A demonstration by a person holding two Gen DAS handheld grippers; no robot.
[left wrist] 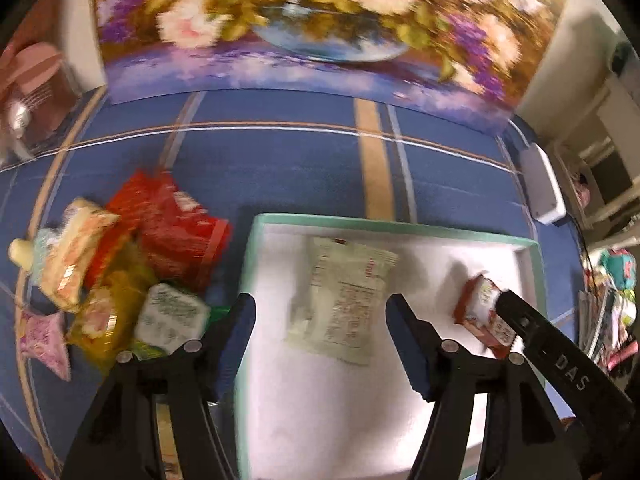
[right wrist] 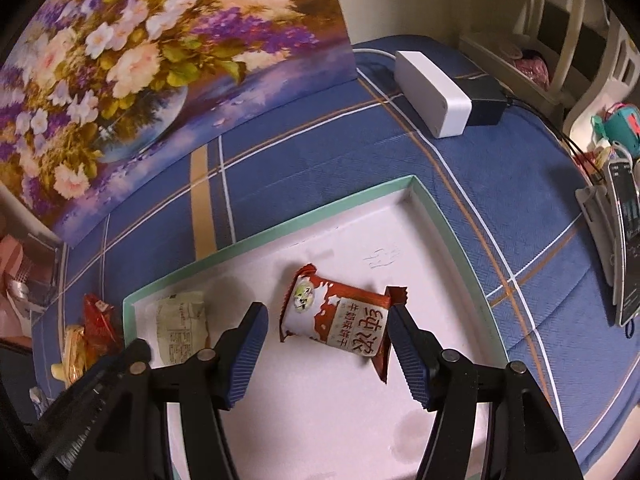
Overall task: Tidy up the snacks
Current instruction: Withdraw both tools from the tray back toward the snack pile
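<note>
A white tray with a mint-green rim [left wrist: 360, 226] [right wrist: 264, 236] lies on the blue plaid cloth. In it lie a pale white-green snack packet [left wrist: 344, 300] [right wrist: 182, 326] and a red-brown and white milk biscuit packet [right wrist: 336, 320] [left wrist: 482, 312]. My left gripper [left wrist: 320, 316] is open and empty, above the pale packet. My right gripper [right wrist: 326, 322] is open around the biscuit packet, which rests on the tray; its right finger touches the packet's end. A pile of loose snacks [left wrist: 120, 264] [right wrist: 86, 332] lies left of the tray: red, orange, yellow, pink and white-green packets.
A floral painted board [left wrist: 304, 28] [right wrist: 140, 68] stands at the back of the table. A white box [right wrist: 434, 92] [left wrist: 542, 184] with a black adapter [right wrist: 482, 100] sits at the back right. A phone on a stand [right wrist: 622, 240] is at the right edge.
</note>
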